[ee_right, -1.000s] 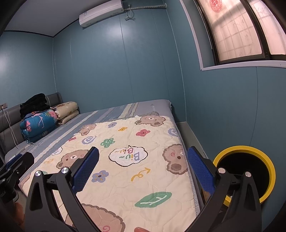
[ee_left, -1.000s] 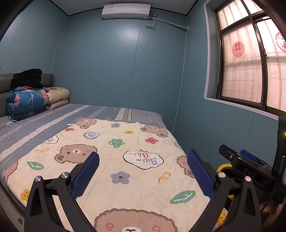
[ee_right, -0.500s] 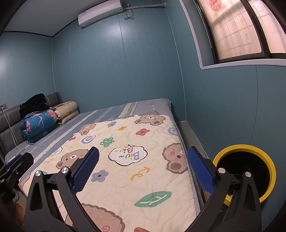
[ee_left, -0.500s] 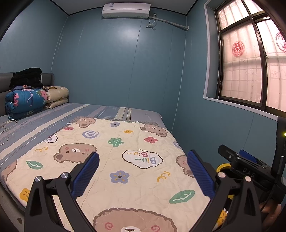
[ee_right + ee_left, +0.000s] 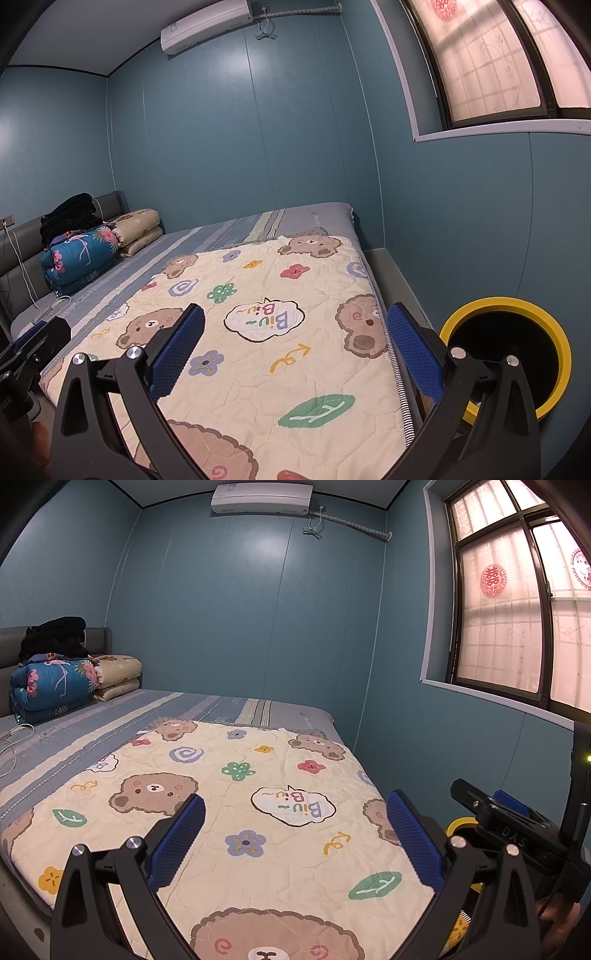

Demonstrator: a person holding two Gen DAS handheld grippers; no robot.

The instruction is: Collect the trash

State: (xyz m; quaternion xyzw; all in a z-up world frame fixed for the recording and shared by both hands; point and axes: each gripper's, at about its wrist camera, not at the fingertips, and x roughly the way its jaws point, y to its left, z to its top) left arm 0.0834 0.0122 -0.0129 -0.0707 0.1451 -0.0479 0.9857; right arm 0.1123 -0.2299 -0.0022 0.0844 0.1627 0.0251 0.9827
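Note:
A round bin with a yellow rim (image 5: 554,332) and a black inside stands on the floor at the right of the bed; a sliver of that yellow rim (image 5: 456,823) shows in the left wrist view. My left gripper (image 5: 295,834) hangs open over the cream bear-print quilt (image 5: 240,794), nothing between its blue pads. My right gripper (image 5: 295,350) is open too, above the same quilt (image 5: 277,295), its right finger close to the bin. No trash shows on the quilt in either view.
The bed fills the floor up to the blue walls. Folded blankets (image 5: 51,686) and dark clothes (image 5: 55,635) are stacked at the headboard, with a white cable (image 5: 11,738) beside them. A window (image 5: 517,620) is on the right wall. A narrow floor strip (image 5: 391,266) runs beside the bed.
Both views have shifted only slightly; the left wrist view has crept a little toward the bed. Both grippers stay open and empty.

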